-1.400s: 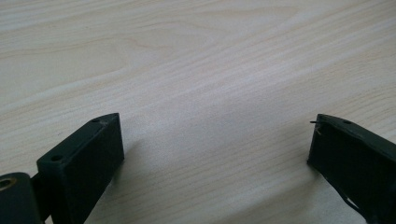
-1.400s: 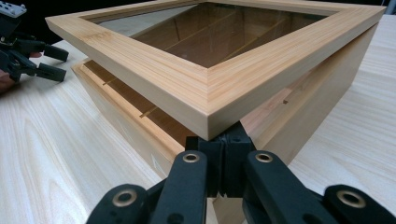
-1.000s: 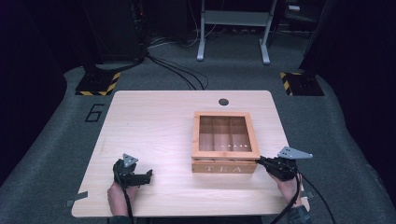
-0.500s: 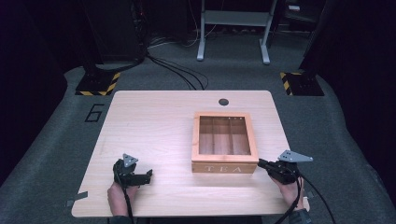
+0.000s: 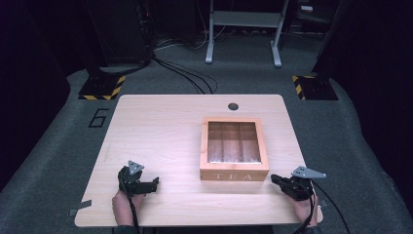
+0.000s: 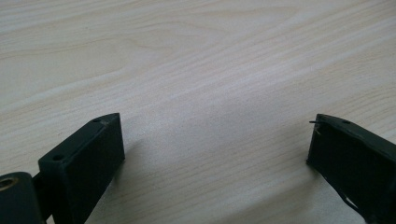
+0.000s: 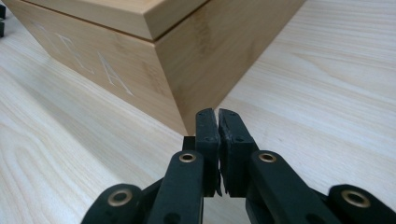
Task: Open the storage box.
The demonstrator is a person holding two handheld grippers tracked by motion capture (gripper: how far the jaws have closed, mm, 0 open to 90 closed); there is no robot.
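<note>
A wooden tea box (image 5: 234,150) with a clear window in its closed lid sits on the right half of a pale wood-grain table (image 5: 160,131); the letters TEA mark its near side. Through the window, long compartments show. A small dark round hole (image 5: 233,106) lies in the tabletop beyond the box, near the far edge.

Around the table is grey carpet, with black cables (image 5: 182,75) trailing over it, a grey metal stand (image 5: 243,29) behind, two bases with yellow-and-black stripes, and a number 6 (image 5: 99,117) marked on the floor at the left.

The right gripper (image 7: 218,128) sits low at the box's near right corner, jaws pressed together with nothing between them, tips just short of the corner. The left gripper (image 6: 215,140) rests near the table's front left, well apart from the box, jaws spread wide over bare wood, holding nothing.
</note>
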